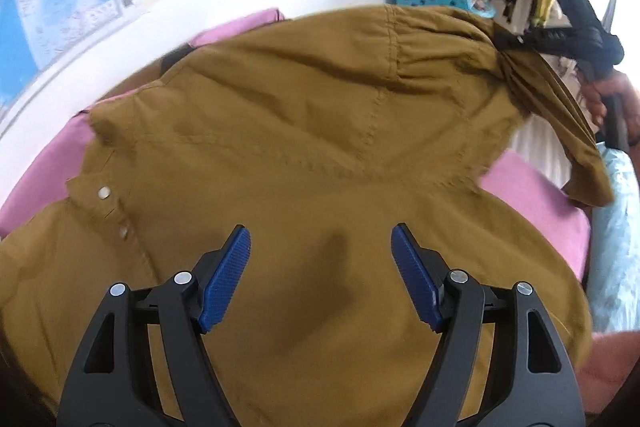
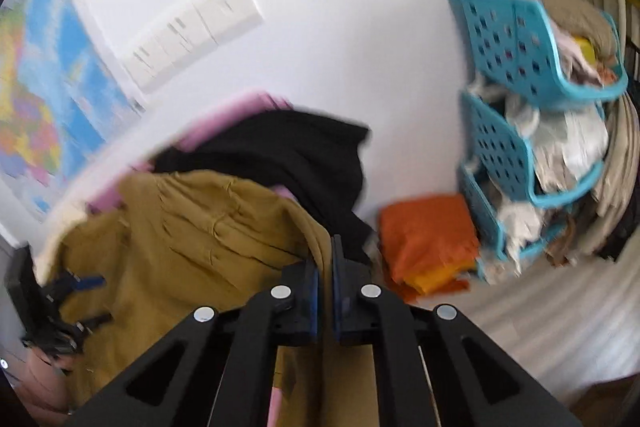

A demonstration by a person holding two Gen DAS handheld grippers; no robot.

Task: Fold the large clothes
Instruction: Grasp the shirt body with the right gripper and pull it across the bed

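Left claw (image 1: 321, 247) hovers spread wide over the mustard-brown jacket (image 1: 304, 155), its ribbed blue pads (image 1: 226, 279) parted and holding nothing. That garment is a matte woven cotton with raised double-stitched seams and pale round snaps (image 1: 104, 192) down one edge; it lies spread across a pink cloth (image 1: 532, 187) covering the surface beneath. At its far corner the fabric is gathered into tight pleats where the right claw (image 1: 505, 41) pinches it and lifts it clear of the pink cloth. From the right wrist view, the right claw (image 2: 325, 259) is clamped narrow on a fold of the jacket (image 2: 192, 235), the cloth draping away in soft ridges. Behind lies a crumpled black garment (image 2: 288, 151), with an orange folded bundle (image 2: 428, 243) and perforated turquoise plastic baskets (image 2: 516, 39) stuffed with rags against the white wall.
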